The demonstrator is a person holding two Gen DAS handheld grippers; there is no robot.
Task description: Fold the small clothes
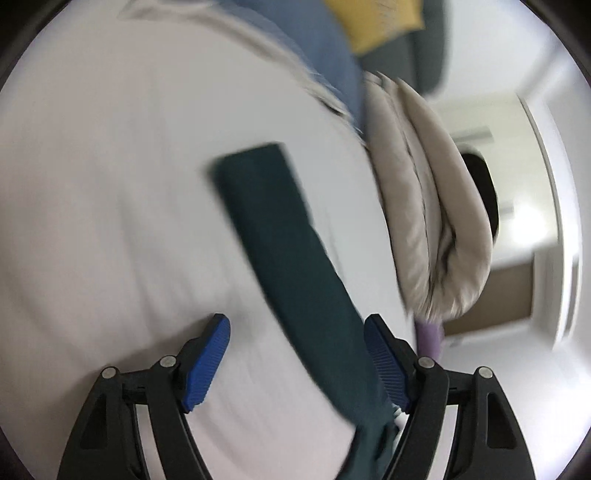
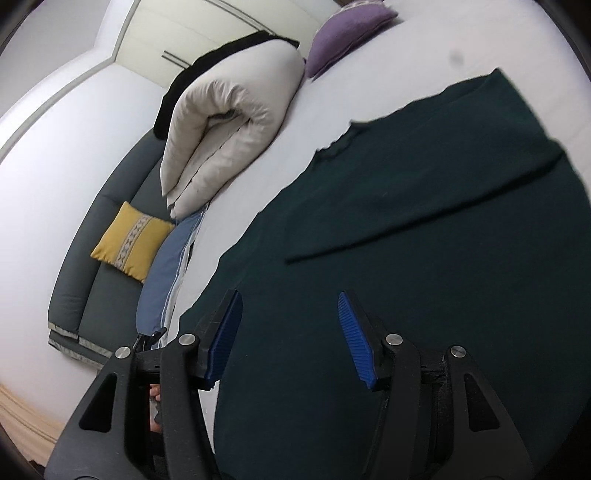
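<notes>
Right wrist view shows the right gripper (image 2: 290, 339) spread wide, holding nothing, over the dark green garment (image 2: 424, 258) lying flat on the white bed (image 2: 369, 74). Left gripper (image 1: 297, 363) also gapes wide, the garment's long strip between its fingers ungripped; a folded cream duvet (image 1: 424, 206) lies beyond to the right.

We see a bed (image 2: 388, 55) under a white sheet, a folded cream duvet (image 2: 229, 122) lying on it near a purple cushion (image 2: 343, 33). Beside it stands a grey sofa (image 2: 110, 192) with a yellow cushion (image 2: 129, 240), against white walls (image 2: 44, 147) and pale wardrobe doors (image 2: 207, 29).
</notes>
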